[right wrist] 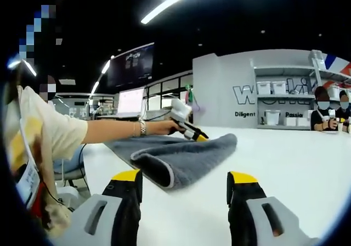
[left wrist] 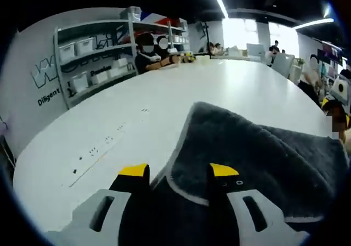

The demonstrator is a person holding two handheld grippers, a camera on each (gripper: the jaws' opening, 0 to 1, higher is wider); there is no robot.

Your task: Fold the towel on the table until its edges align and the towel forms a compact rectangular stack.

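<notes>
A grey towel (left wrist: 258,152) with a pale hem lies folded over on the white table (left wrist: 181,92). In the left gripper view its hemmed edge runs between the two yellow-tipped jaws of my left gripper (left wrist: 179,172), which stand apart around it. In the right gripper view the towel (right wrist: 175,150) stretches away from me, its near folded corner just ahead of my right gripper (right wrist: 184,177), which is open and holds nothing. A hand holds the left gripper (right wrist: 189,129) at the towel's far end, low on the cloth.
A row of power sockets (left wrist: 104,141) is set into the table left of the towel. Shelves with white bins (left wrist: 93,54) line the wall. People sit at the table's far end (left wrist: 153,51). The person's arm (right wrist: 115,129) reaches over the table's left edge.
</notes>
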